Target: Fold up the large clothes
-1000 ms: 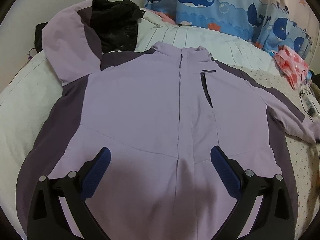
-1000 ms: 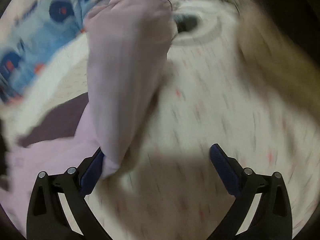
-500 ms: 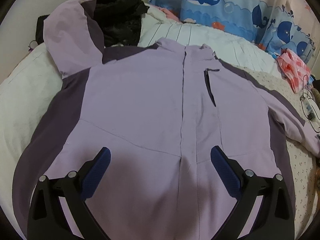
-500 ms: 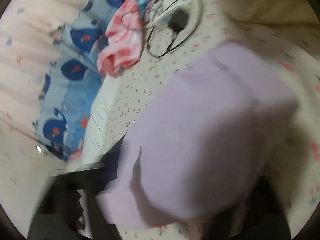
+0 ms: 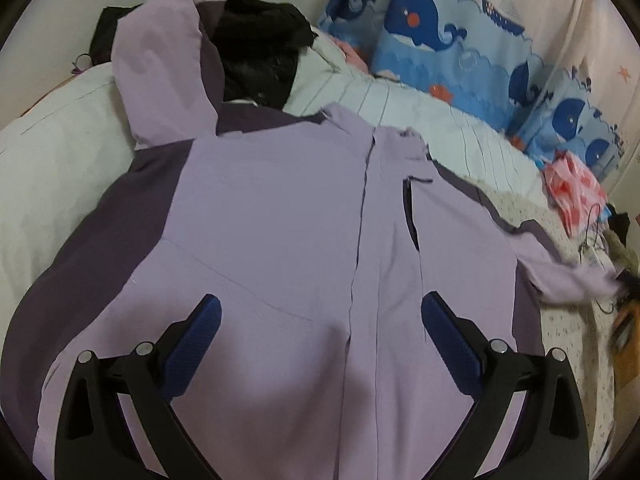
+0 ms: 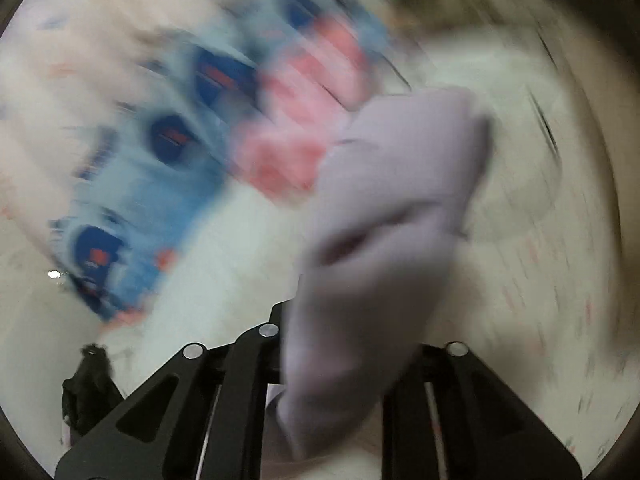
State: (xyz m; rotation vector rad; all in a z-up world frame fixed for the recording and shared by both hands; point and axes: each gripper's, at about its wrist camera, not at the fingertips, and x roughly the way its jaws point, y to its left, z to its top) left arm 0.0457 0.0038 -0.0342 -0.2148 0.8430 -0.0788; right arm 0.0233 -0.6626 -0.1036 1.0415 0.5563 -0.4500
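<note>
1. Jacket: pale lilac body, dark plum side panels and shoulders; hood lilac with a plum inner band.
2. Chest pocket zip on the jacket: dark purple.
3. Black garment, behind the jacket's hood: plain black.
4. Curtain, behind the jacket: light blue, navy whales with red dots; beside it pale pink with orange stars.
5. Bedding left of the jacket: white; right of it, cream with small flecks.
6. Pink cloth, right of the jacket: pink-and-white pattern.
7. Left tongs: black frame, blue pads.
8. Sleeve: lilac, blurred.
</note>
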